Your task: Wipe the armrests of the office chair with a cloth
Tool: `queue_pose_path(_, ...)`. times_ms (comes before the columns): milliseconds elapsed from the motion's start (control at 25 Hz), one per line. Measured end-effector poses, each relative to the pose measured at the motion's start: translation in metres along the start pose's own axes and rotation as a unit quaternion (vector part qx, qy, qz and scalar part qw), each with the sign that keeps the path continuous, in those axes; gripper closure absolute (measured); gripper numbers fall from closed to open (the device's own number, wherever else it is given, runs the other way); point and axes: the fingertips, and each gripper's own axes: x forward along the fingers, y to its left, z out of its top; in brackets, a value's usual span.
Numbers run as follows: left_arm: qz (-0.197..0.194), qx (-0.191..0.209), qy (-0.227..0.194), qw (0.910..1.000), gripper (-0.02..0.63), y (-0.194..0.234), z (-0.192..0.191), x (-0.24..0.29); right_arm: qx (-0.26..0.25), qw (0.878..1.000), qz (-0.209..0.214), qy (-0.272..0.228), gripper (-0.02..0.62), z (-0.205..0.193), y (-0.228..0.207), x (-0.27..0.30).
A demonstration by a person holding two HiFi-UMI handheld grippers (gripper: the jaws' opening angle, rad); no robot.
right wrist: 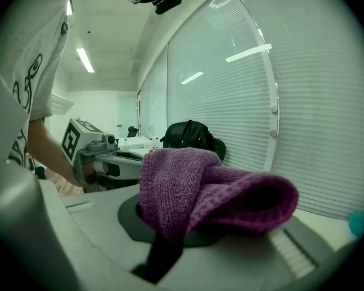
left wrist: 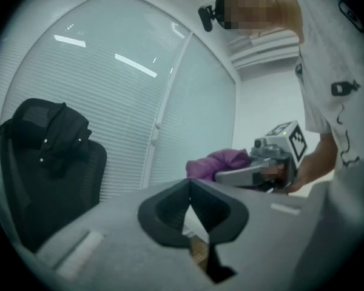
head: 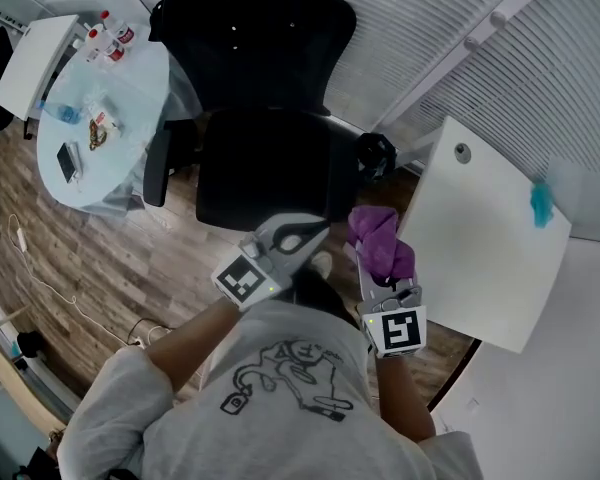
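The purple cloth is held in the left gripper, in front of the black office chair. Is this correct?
Not quite: the purple cloth is held in the right gripper, not the left, as the right gripper view shows. The black office chair is in front.

One office chair, one purple cloth, two worktops (a round worktop, a white worktop), and two sets of tongs: left tongs, right tongs.

The cloth is purple towel fabric, rough and looped. The left gripper looks like matt grey plastic, darker at the tips. The office chair is matt black; the floor shows wood planks.
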Motion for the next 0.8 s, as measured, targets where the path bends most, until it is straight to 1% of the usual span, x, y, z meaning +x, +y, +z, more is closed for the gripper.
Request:
queue_pose_path(120, 0.001, 0.010, 0.020, 0.9997, 0.604, 0.014, -0.031, 0.003, -0.010, 1.000, 0.006, 0.029, 0.561, -0.028, -0.002, 0.021)
queue_pose_path(280, -0.008, 0.024, 0.037, 0.9990, 0.604, 0.028, -0.064, 0.011, -0.031, 0.997, 0.015, 0.063, 0.561, -0.066, -0.006, 0.051)
queue_pose_path(360, -0.013, 0.024, 0.048, 0.9985, 0.604, 0.035, -0.083, 0.015, -0.036, 0.996, 0.020, 0.080, 0.561, -0.086, -0.007, 0.065)
queue_pose_path(600, -0.023, -0.001, 0.070, 0.9973, 0.604, 0.054, -0.132, 0.028, -0.045, 0.990, 0.028, 0.132, 0.561, -0.145, -0.013, 0.100)
queue_pose_path(800, -0.021, -0.025, 0.096, 0.9948, 0.604, 0.071, -0.174, 0.037, -0.039, 0.981, 0.045, 0.187, 0.561, -0.200, -0.012, 0.130)
